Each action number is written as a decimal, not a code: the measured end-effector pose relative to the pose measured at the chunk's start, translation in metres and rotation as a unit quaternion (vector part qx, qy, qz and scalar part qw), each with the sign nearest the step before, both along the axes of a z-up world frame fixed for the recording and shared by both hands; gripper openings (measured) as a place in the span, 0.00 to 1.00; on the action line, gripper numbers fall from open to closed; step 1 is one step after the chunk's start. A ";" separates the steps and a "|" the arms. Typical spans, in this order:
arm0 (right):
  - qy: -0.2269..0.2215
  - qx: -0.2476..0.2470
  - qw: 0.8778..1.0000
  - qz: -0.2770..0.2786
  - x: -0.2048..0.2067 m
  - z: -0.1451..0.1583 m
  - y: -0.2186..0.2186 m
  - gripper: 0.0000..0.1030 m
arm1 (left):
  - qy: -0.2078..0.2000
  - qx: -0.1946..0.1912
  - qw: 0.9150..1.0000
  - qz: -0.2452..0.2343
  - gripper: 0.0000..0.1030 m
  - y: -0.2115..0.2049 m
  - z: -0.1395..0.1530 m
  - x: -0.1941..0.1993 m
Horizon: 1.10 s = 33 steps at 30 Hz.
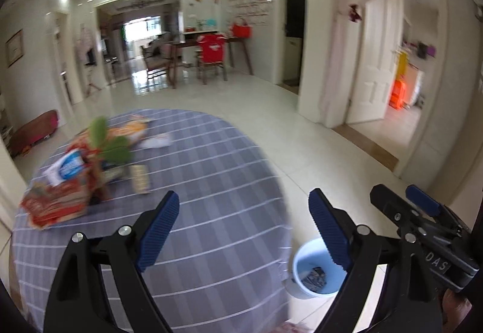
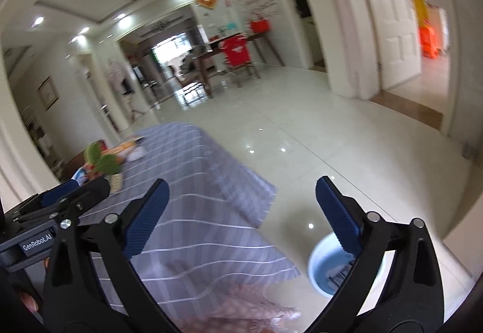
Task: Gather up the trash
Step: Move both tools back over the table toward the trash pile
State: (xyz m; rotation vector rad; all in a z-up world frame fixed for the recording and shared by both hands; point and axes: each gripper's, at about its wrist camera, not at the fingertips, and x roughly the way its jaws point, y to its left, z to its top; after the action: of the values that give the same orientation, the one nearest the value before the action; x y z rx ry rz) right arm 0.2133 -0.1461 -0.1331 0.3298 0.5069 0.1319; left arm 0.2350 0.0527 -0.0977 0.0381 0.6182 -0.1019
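A pile of packaging trash (image 1: 57, 197) lies at the far left of the table with the grey checked cloth (image 1: 196, 182): red cartons, a white-blue packet (image 1: 68, 165), an orange bag (image 1: 129, 130), a blister strip (image 1: 140, 179). It also shows in the right wrist view (image 2: 108, 158). A light blue bin (image 1: 314, 272) with dark wrappers inside stands on the floor right of the table, also in the right wrist view (image 2: 329, 263). My left gripper (image 1: 244, 227) is open and empty above the table edge. My right gripper (image 2: 241, 212) is open and empty, beside the left one (image 2: 60, 200).
A small plant with green leaves (image 1: 111, 139) stands among the trash. White tiled floor (image 1: 271, 121) stretches beyond the table. A dining table with chairs (image 1: 208, 58) stands far back. An open white door (image 1: 374, 61) is at right. A pinkish cloth (image 2: 250, 308) lies near the bottom.
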 end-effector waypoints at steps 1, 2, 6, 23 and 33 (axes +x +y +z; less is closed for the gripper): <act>-0.006 -0.004 1.000 0.014 0.000 0.003 0.014 0.94 | -0.004 -0.002 1.000 0.013 0.83 0.017 0.001 -0.006; -0.009 -0.006 1.000 0.029 0.001 0.007 0.026 0.94 | -0.005 -0.003 1.000 0.021 0.83 0.026 0.002 -0.009; -0.012 -0.016 0.997 0.071 0.003 0.013 0.067 0.94 | -0.008 -0.010 0.999 0.051 0.83 0.070 0.006 -0.022; 0.031 -0.063 0.985 0.155 0.035 -0.005 0.189 0.94 | 0.021 -0.026 0.985 0.172 0.83 0.221 -0.018 -0.041; 0.052 -0.081 0.980 0.176 0.059 -0.014 0.225 0.94 | 0.045 -0.032 0.984 0.168 0.83 0.248 -0.033 -0.025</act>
State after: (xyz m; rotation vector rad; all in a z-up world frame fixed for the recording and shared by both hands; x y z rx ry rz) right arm 0.2727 0.0788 -0.1473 0.0855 0.6729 0.4166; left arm 0.2104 0.3009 -0.1302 -0.1342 0.7025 0.2051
